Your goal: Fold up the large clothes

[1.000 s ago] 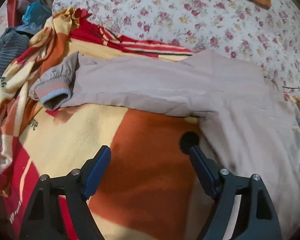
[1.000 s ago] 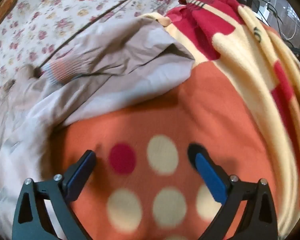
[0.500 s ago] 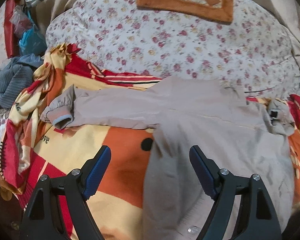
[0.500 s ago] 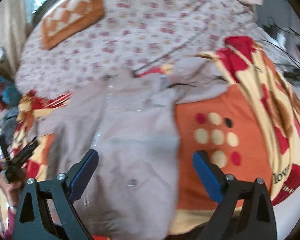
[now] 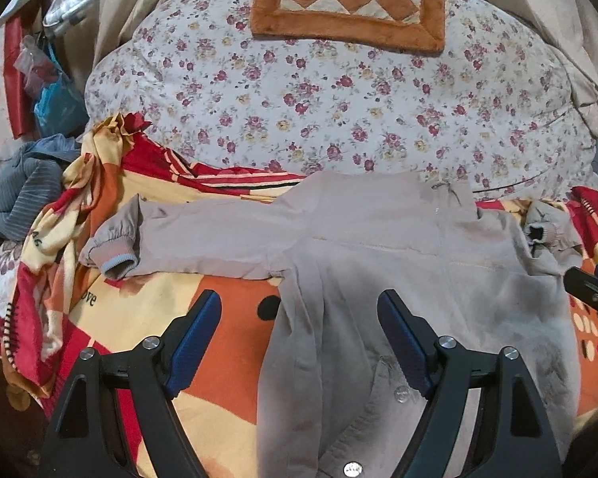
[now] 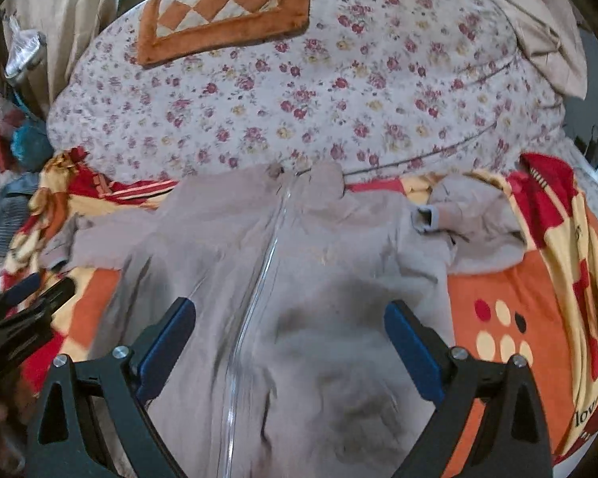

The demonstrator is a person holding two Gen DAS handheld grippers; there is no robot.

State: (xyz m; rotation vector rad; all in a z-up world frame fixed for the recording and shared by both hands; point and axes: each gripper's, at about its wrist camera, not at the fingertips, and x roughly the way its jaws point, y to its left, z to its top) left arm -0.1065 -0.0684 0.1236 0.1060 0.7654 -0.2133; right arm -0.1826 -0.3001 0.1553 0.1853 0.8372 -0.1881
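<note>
A beige zip jacket (image 5: 398,263) lies spread face up on an orange, red and yellow blanket (image 5: 227,310). Its left sleeve (image 5: 187,235) stretches out flat to the left, ending in a ribbed cuff (image 5: 115,255). Its right sleeve (image 6: 474,223) is bunched up at the right. The zip (image 6: 267,263) runs down the middle in the right wrist view. My left gripper (image 5: 299,318) is open and empty above the jacket's lower left part. My right gripper (image 6: 289,326) is open and empty above the jacket's lower middle. Neither touches the cloth.
A floral quilt (image 5: 339,99) covers the bed behind the jacket, with an orange checked cushion (image 5: 347,4) on top. Grey striped clothes (image 5: 24,191) and plastic bags (image 5: 52,95) pile at the left. The blanket's edge falls away at the right (image 6: 578,279).
Both grippers have pulled back and up from close over the blanket beside the sleeves, so the whole jacket now shows. Both stay open and empty.
</note>
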